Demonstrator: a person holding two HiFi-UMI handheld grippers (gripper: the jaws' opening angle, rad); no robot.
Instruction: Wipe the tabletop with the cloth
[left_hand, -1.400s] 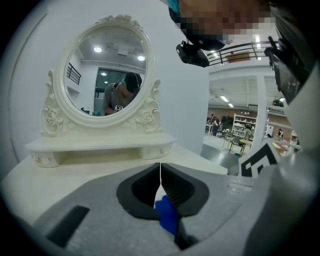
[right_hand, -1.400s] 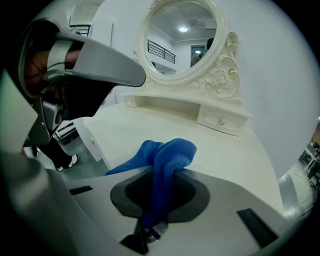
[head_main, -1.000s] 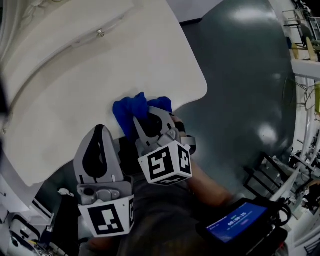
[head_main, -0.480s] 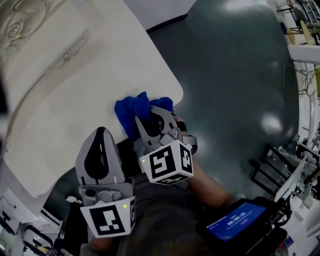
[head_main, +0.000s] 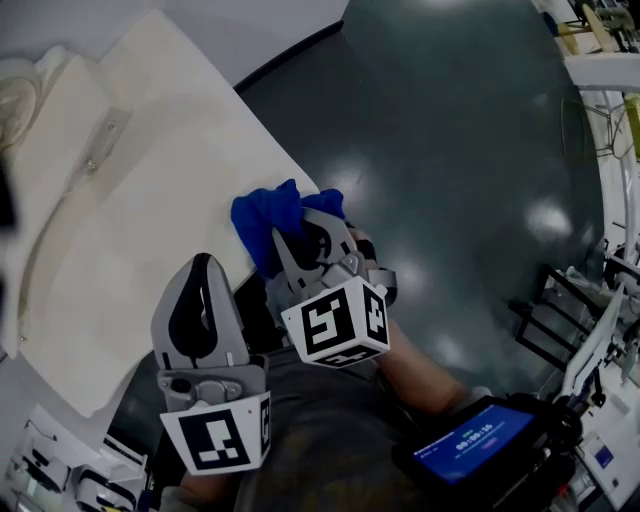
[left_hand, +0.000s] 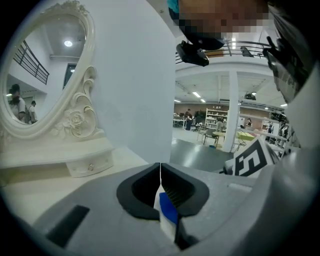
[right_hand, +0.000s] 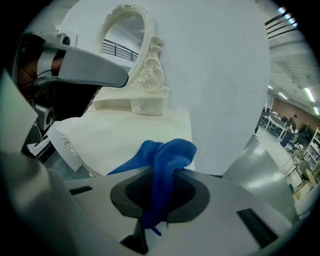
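Head view: the cream counter (head_main: 150, 210) runs across the left of the picture, with a dark, glossy floor (head_main: 460, 150) to its right. The right gripper (head_main: 300, 232) points at the counter's near right corner and is clamped on a blue cloth (head_main: 262, 215). The cloth bunches out ahead of the jaws, right at that corner; whether it presses on the surface cannot be told. The left gripper (head_main: 203, 263) sits just beside the right one, nearer the person, with its tip over the counter's near edge and apart from the cloth. Low on the right is a small screen (head_main: 470, 442) lit blue.

Left gripper view: the jaws meet at their tips and hold nothing. A sliver of white and blue shows in the gap behind the tips, and what it is cannot be told. Beyond the jaws an oval mirror (left_hand: 45, 75) in a carved cream frame stands at the back of the counter, with a little drawer (left_hand: 90, 166) beneath it. To the right a bright hall opens out.

Right gripper view: the jaws are shut on the cloth, which runs up between them and flops forward over their tips. The counter and the mirror lie behind it.
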